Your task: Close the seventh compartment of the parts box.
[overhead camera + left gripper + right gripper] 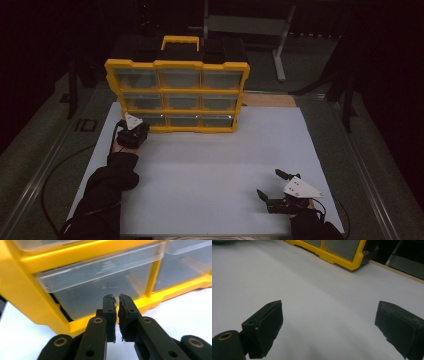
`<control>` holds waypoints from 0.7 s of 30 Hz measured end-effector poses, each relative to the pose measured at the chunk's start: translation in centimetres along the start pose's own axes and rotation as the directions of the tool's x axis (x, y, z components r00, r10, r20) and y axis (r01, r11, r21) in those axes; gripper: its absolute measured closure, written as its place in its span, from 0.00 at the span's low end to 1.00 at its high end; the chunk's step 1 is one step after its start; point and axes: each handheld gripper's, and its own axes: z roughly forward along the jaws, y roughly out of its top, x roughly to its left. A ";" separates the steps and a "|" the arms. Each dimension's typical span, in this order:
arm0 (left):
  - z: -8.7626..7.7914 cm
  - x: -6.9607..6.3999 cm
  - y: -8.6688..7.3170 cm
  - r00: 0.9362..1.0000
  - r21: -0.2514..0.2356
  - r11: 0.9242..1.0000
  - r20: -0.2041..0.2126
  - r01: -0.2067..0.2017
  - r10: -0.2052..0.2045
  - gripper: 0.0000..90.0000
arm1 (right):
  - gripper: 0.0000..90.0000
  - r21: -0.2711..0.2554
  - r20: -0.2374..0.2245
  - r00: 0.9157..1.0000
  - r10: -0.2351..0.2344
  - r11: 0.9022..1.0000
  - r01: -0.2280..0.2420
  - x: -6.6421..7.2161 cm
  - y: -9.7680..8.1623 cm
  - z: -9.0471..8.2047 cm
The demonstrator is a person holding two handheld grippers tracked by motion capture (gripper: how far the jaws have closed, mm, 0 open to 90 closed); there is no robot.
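Yellow plastic frames the drawer cabinet [177, 95], which stands upright at the far edge of the white desk [210, 170], toward its far left corner, with a black-and-yellow carry handle [179, 43] on top. Its front holds three rows of three clear drawers.

Left tool [134, 132]: held at the cabinet's lower left corner, just in front of the bottom-left drawer [100, 295]. In the left gripper view its two black jaws stand almost together, parted by a thin slit, with nothing between them; the ragged pads [111, 315] point at the drawer's clear front, just below its projecting lip. Whether the jaw tips touch the drawer cannot be told. A grey three-cornered plate sits on top of the tool, and a cable trails from it toward the left edge of the desk.

Right tool [272, 186]: resting near the desk's near right corner, well apart from the cabinet. Its jaws stand wide open over bare desk, holding nothing; in the right gripper view the cabinet's lower right corner [352, 261] appears far off.

Dark sleeves cover both forearms.
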 end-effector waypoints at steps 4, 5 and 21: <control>-0.2 -0.5 0.0 1.000 0.006 1.000 -0.014 -0.008 0.008 0.84 | 0.09 -0.001 0.000 1.000 0.003 1.000 -0.003 0.0 0.0 0.0; -0.2 -0.6 0.0 1.000 0.006 1.000 -0.019 -0.009 0.009 0.79 | 0.09 0.000 0.000 1.000 0.005 1.000 -0.005 0.0 0.0 0.0; -0.4 -1.2 0.0 1.000 0.029 0.999 0.020 -0.012 0.012 0.43 | 0.09 0.001 0.001 1.000 0.000 1.000 0.000 0.0 0.0 0.0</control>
